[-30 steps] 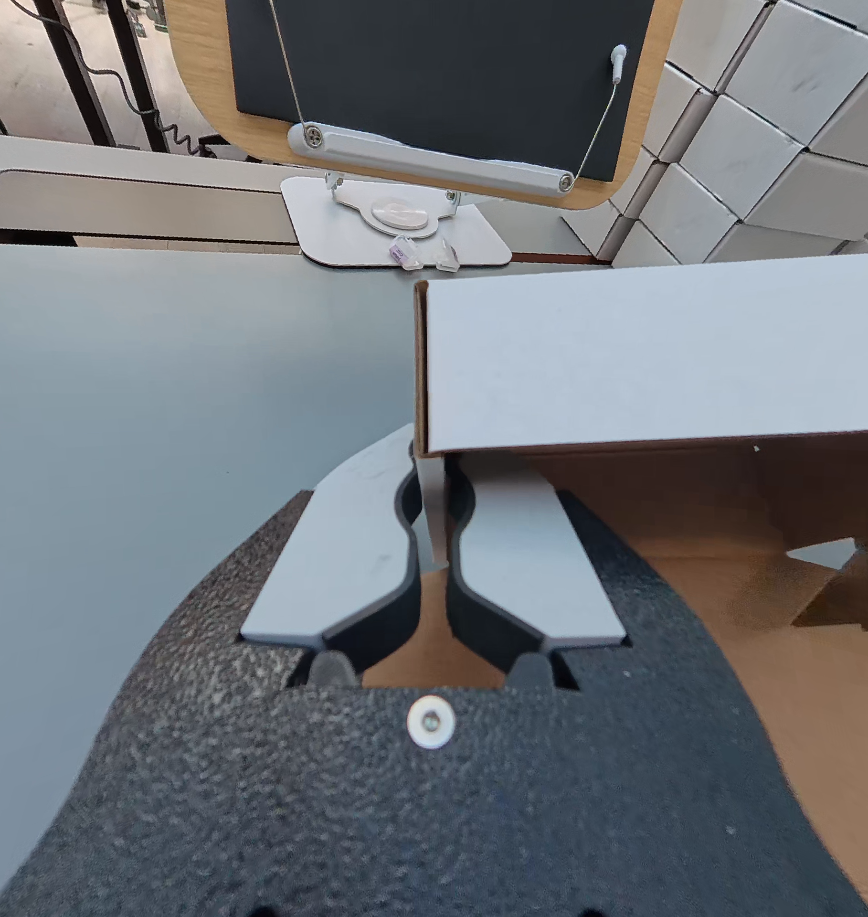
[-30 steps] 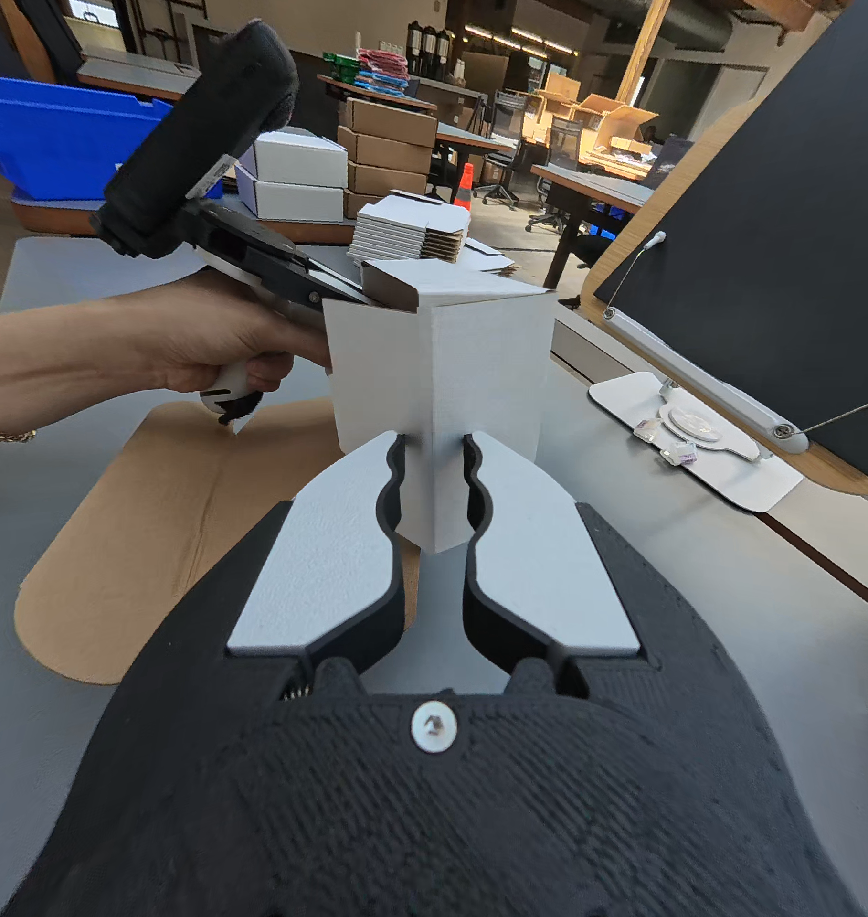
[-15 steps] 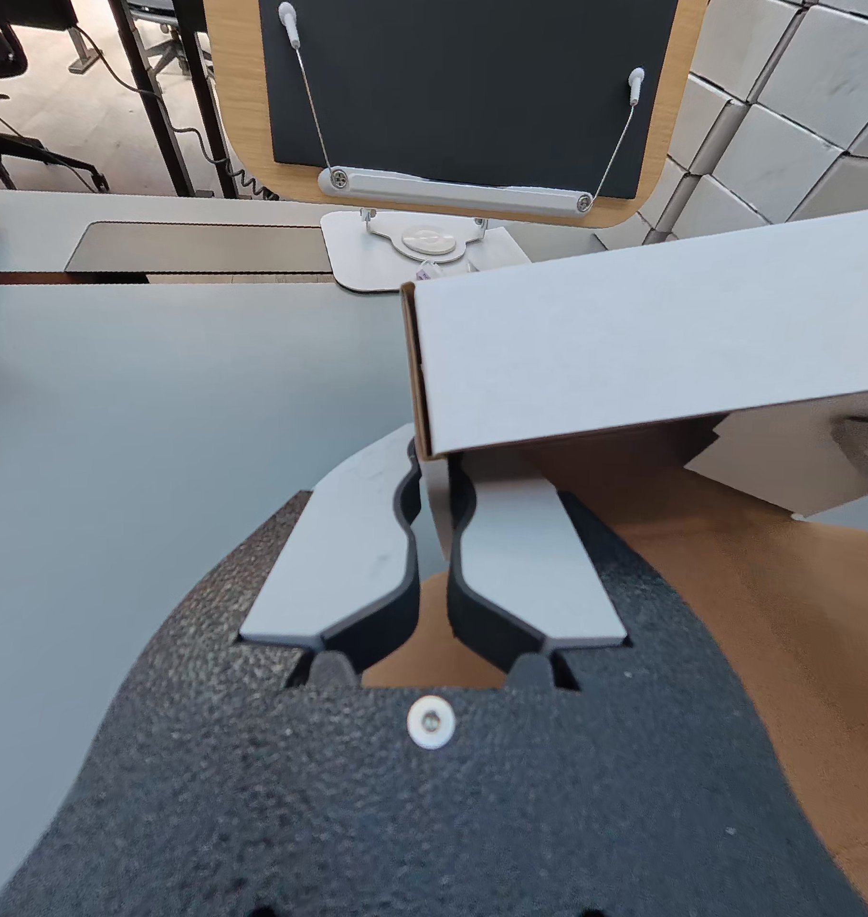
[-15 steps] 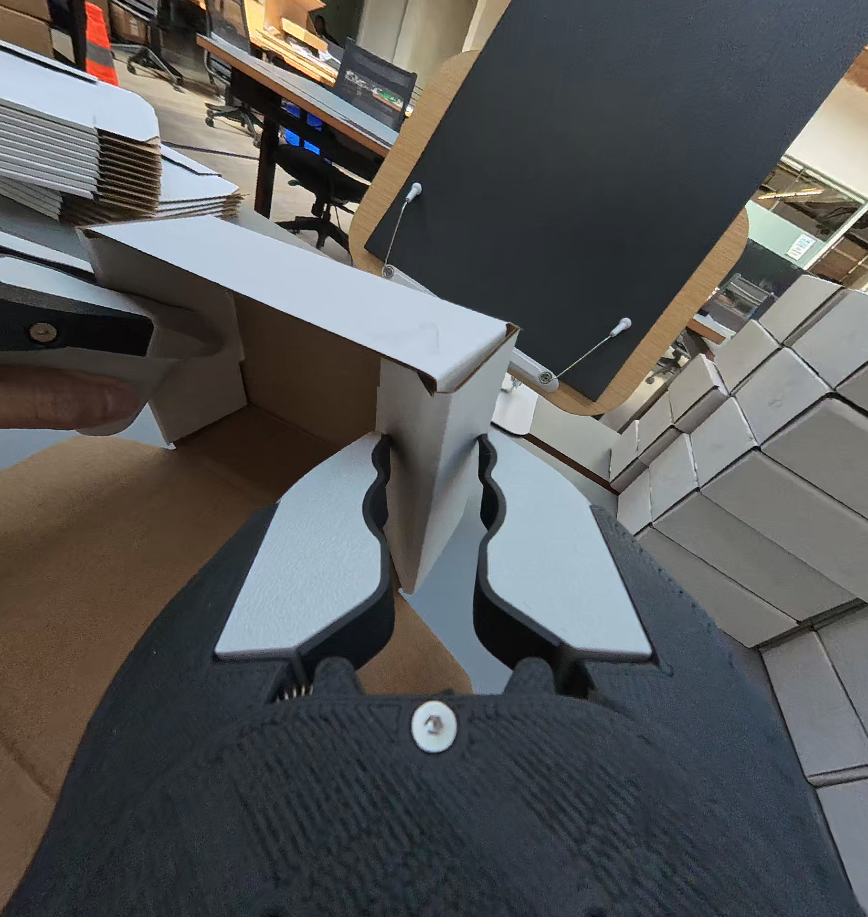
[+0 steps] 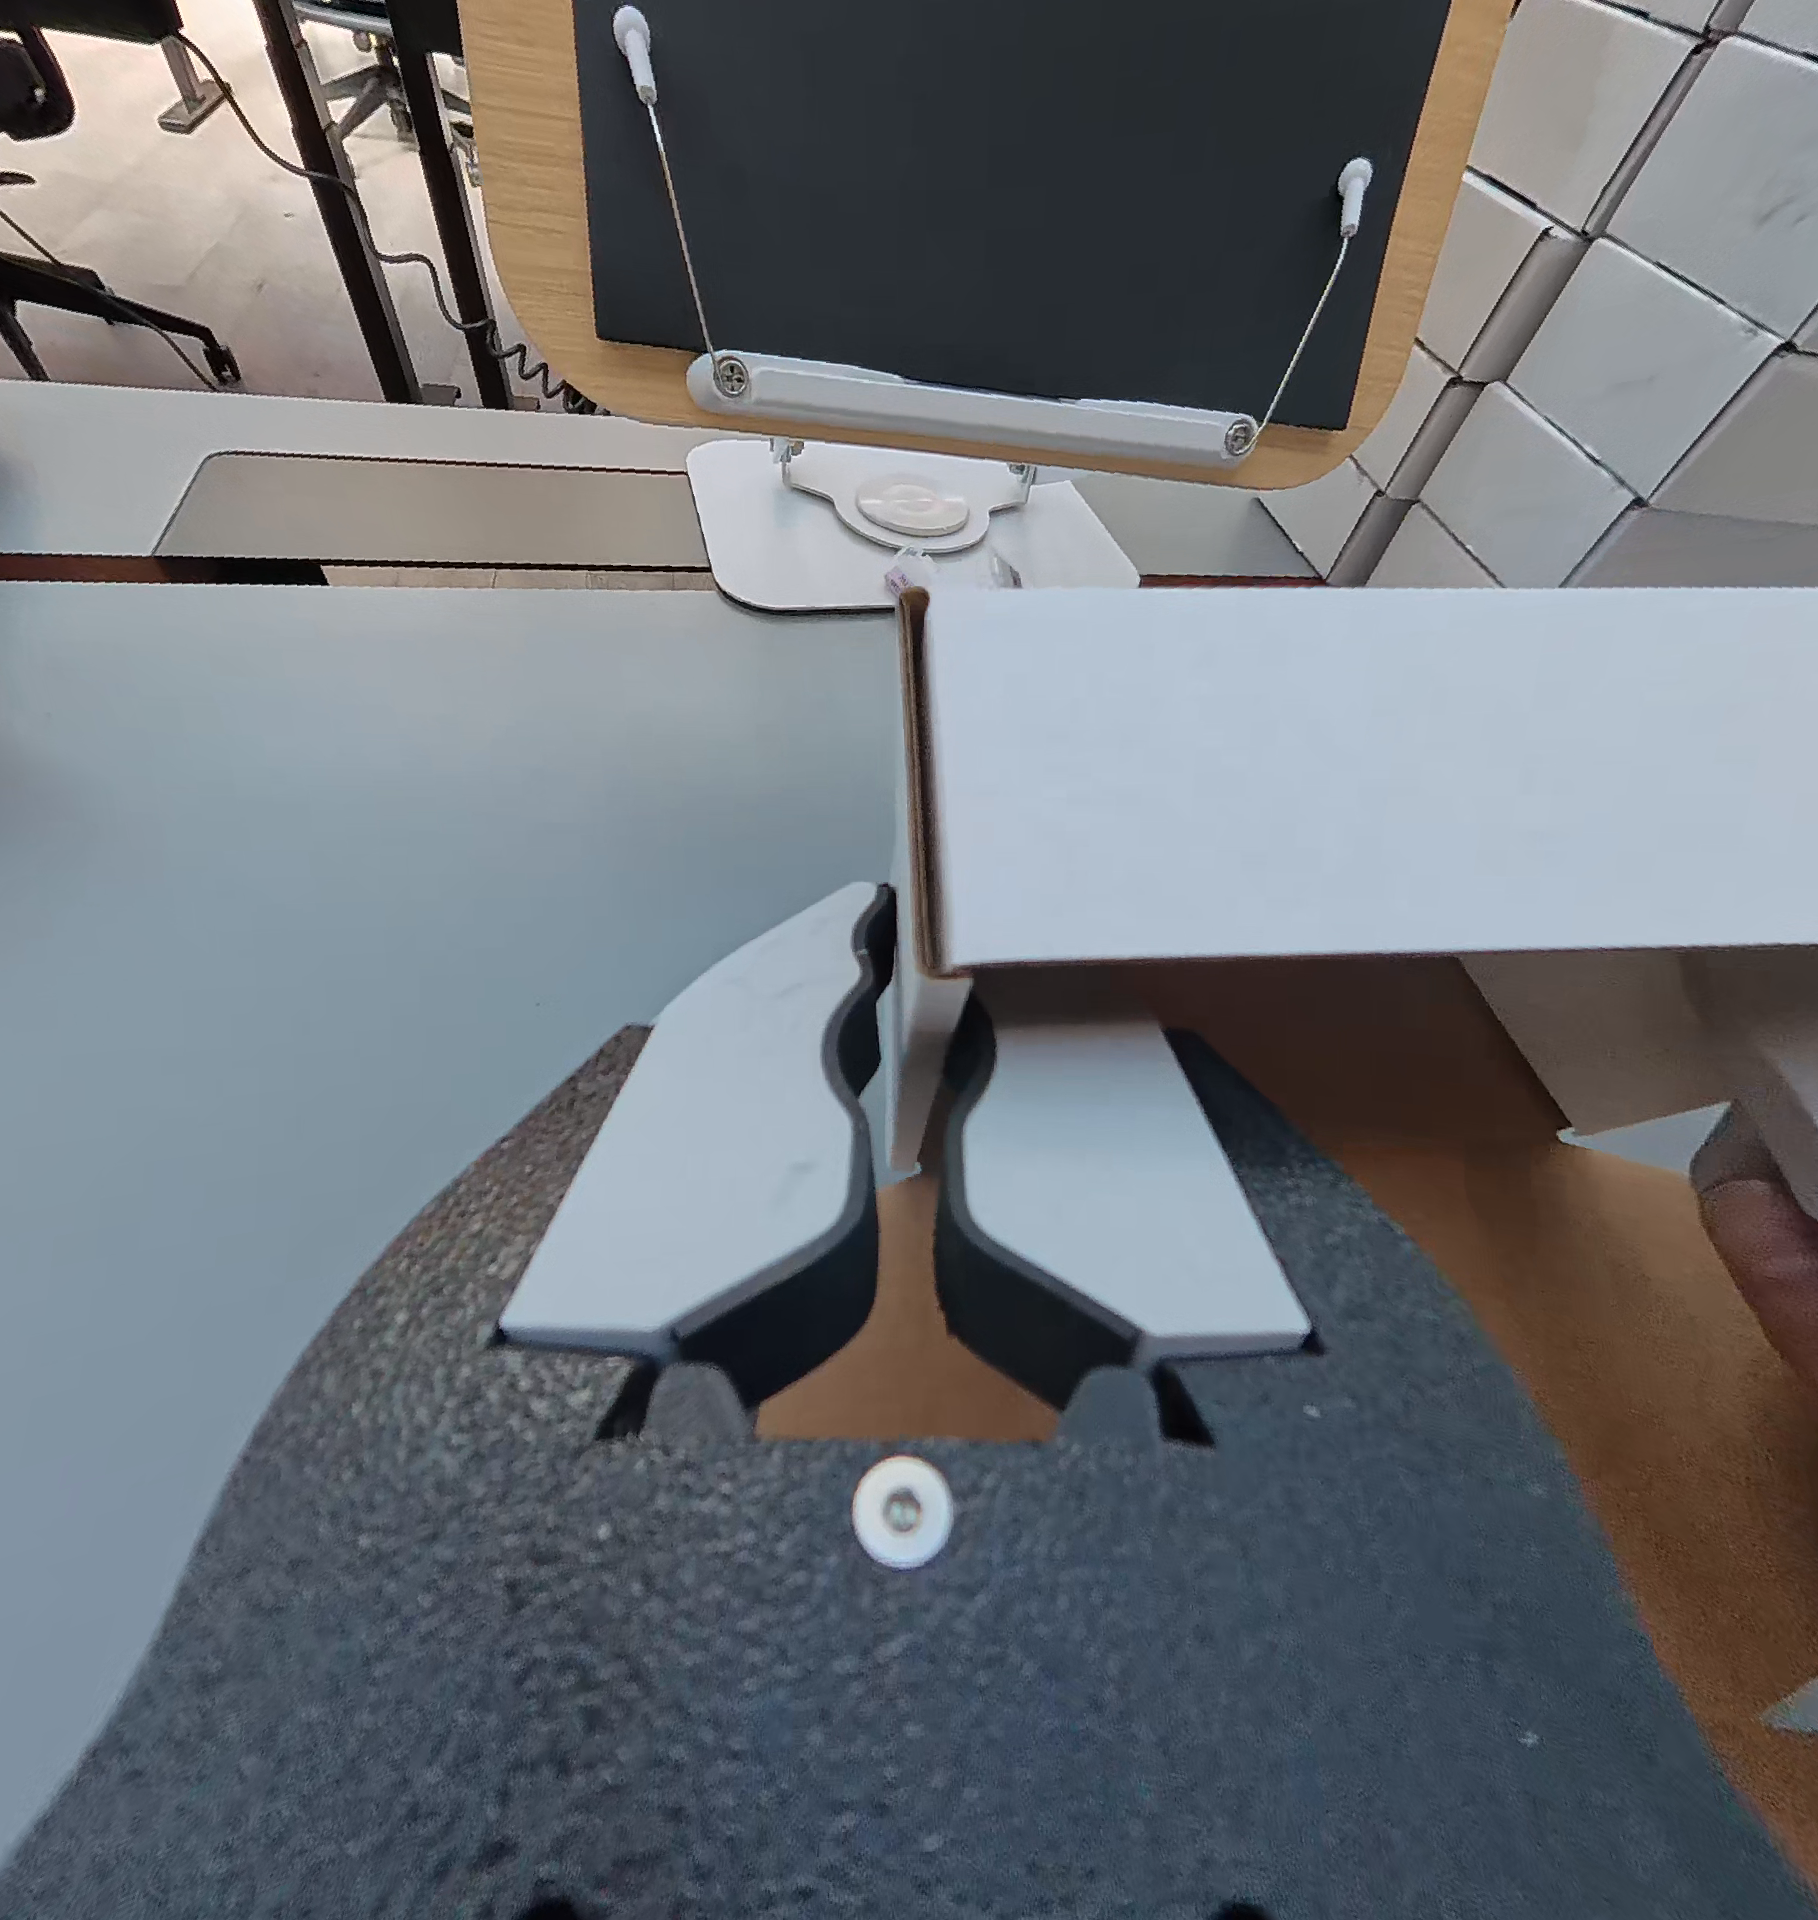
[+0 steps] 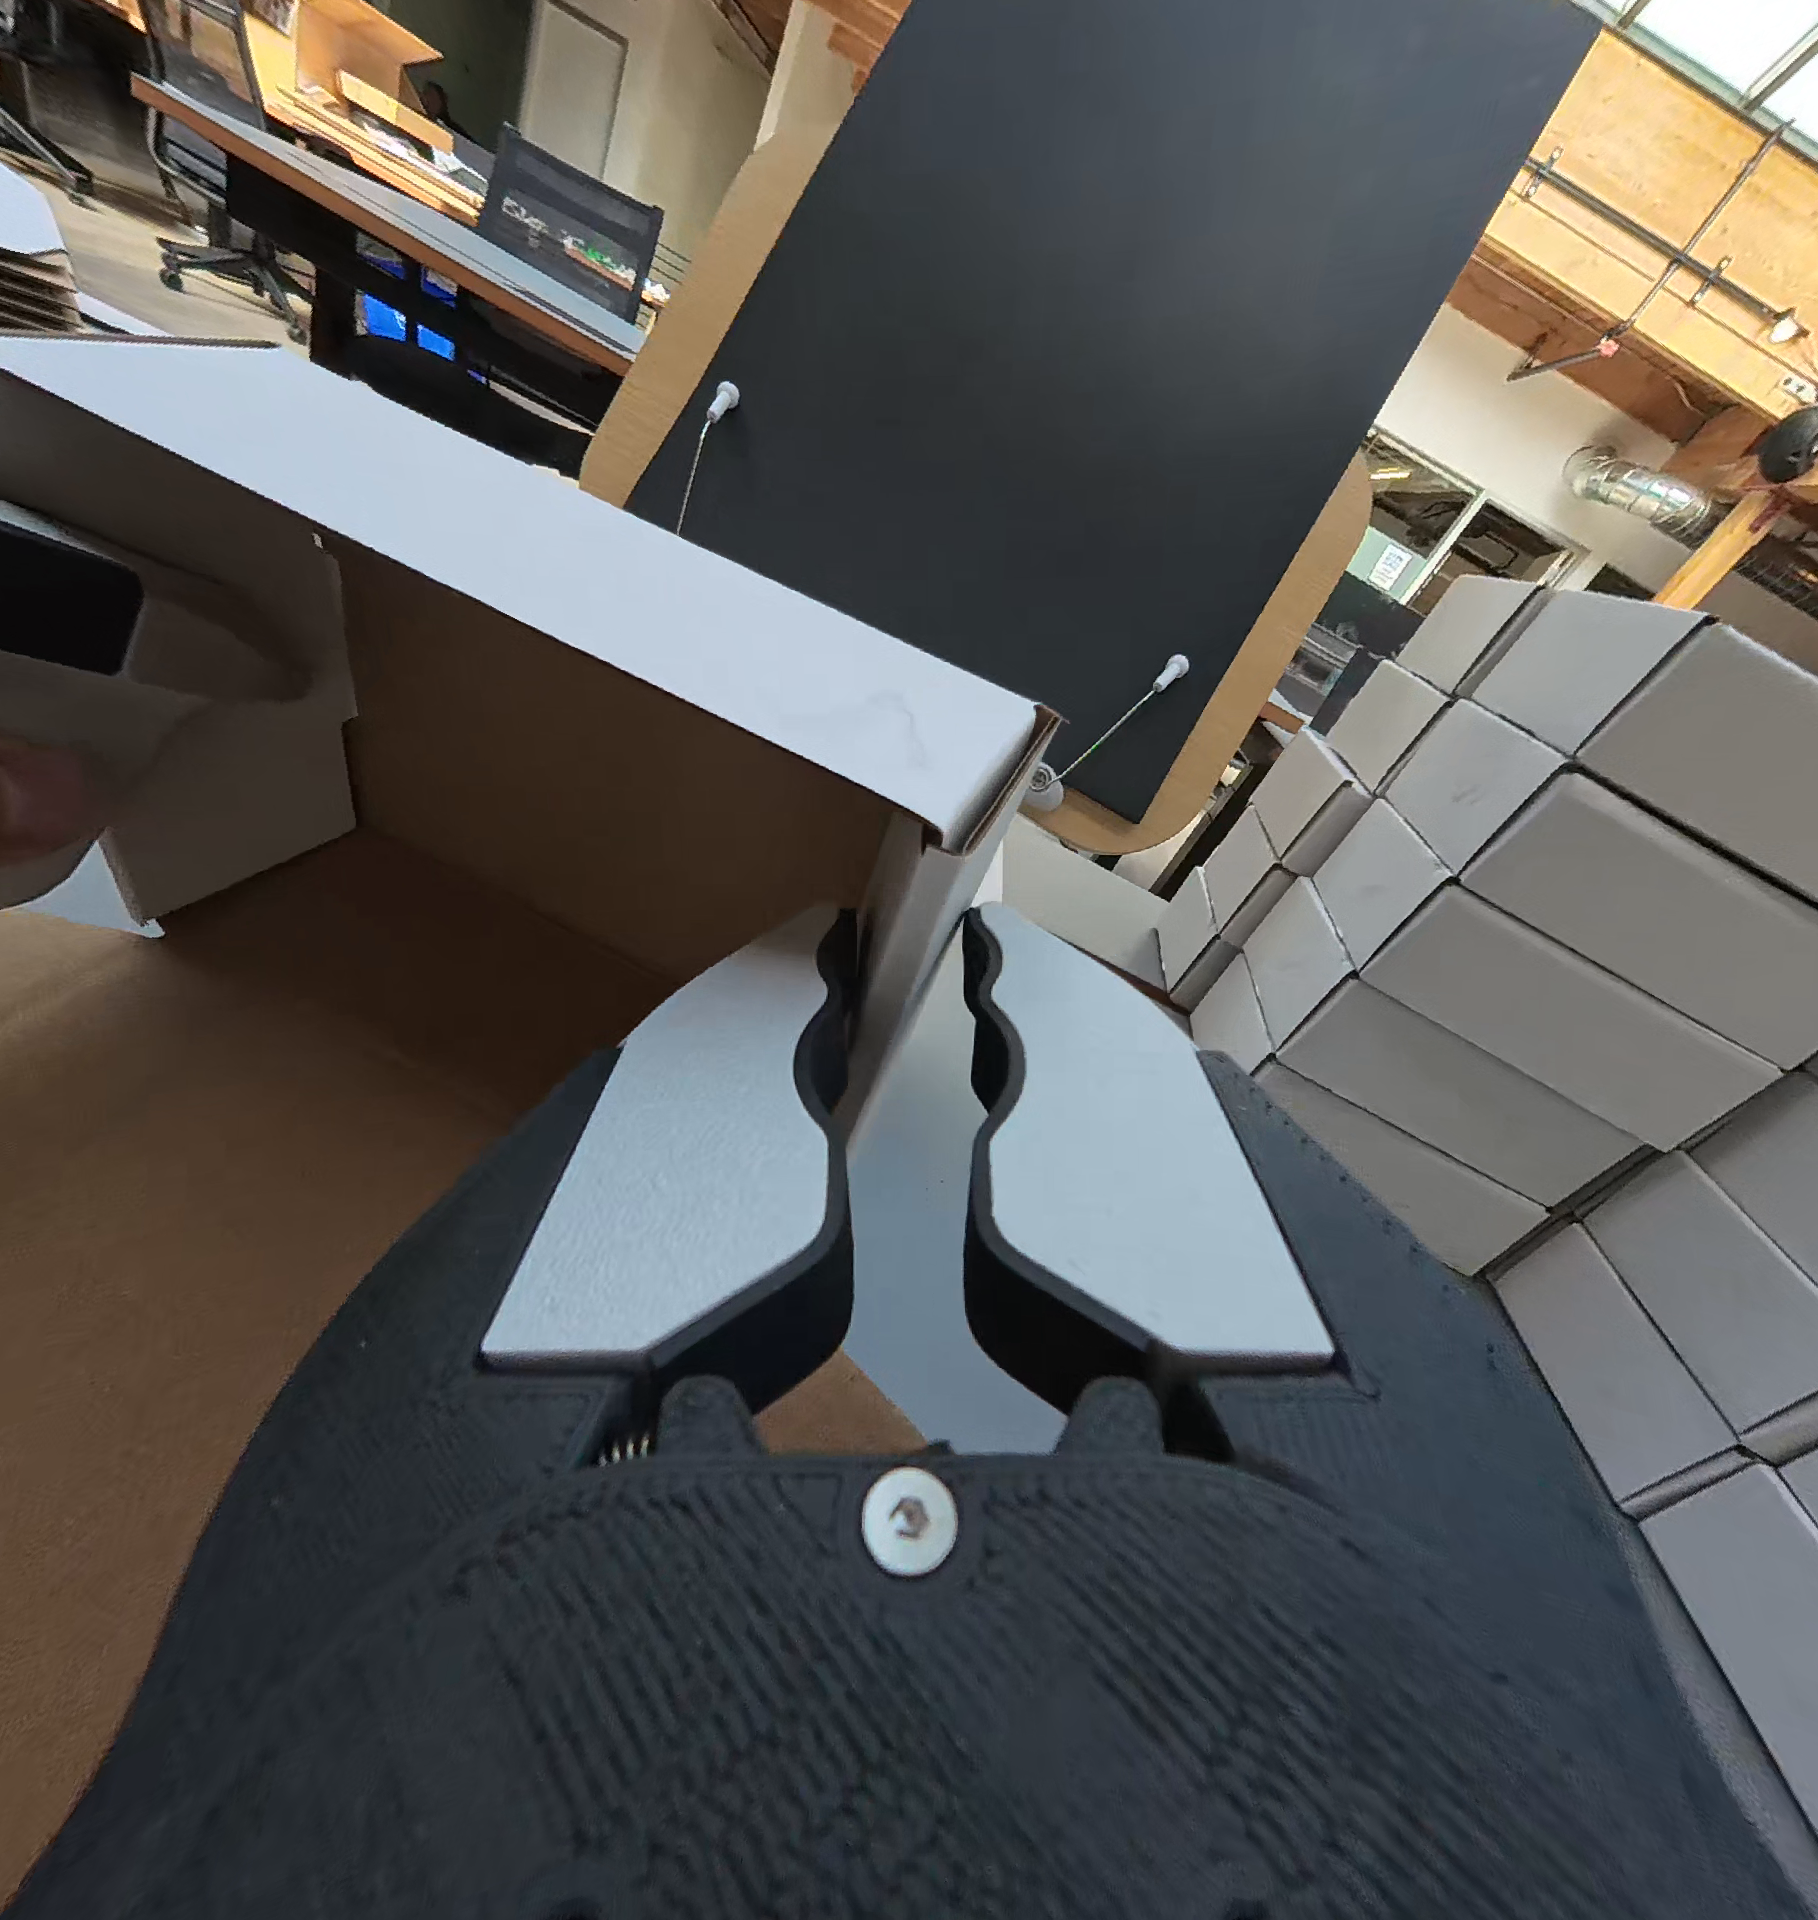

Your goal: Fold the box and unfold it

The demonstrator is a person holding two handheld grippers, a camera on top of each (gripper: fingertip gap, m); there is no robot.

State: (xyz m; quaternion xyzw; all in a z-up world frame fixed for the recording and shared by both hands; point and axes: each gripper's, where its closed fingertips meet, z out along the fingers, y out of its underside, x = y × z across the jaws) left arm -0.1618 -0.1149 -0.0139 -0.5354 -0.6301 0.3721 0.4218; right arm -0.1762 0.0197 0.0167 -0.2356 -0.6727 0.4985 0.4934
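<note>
The box is white outside and brown inside, partly folded, with its long white panel [image 5: 1404,779] bent over the open brown inside [image 6: 593,790]. My left gripper [image 5: 926,935] is shut on the box's left end wall [image 5: 920,1081]. My right gripper [image 6: 905,935] is shut on the right end wall [image 6: 900,966], pinched near the fingertips. The box is held between the two, above a brown cardboard mat [image 6: 209,1143]. The left gripper [image 6: 43,623] also shows at the left edge of the right wrist view, with a person's finger [image 6: 1,800] below it.
A black board with a wooden rim [image 5: 988,187] stands on a white base [image 5: 780,520] behind the grey table [image 5: 365,831]. White closed boxes [image 6: 1559,935] are stacked at the right. A person's finger [image 5: 1798,1299] shows at the right edge. Office desks and chairs stand beyond.
The box has swung from standing on end to lying level between the grippers. The right wrist view has turned right towards the stacked boxes. Both grippers kept their hold.
</note>
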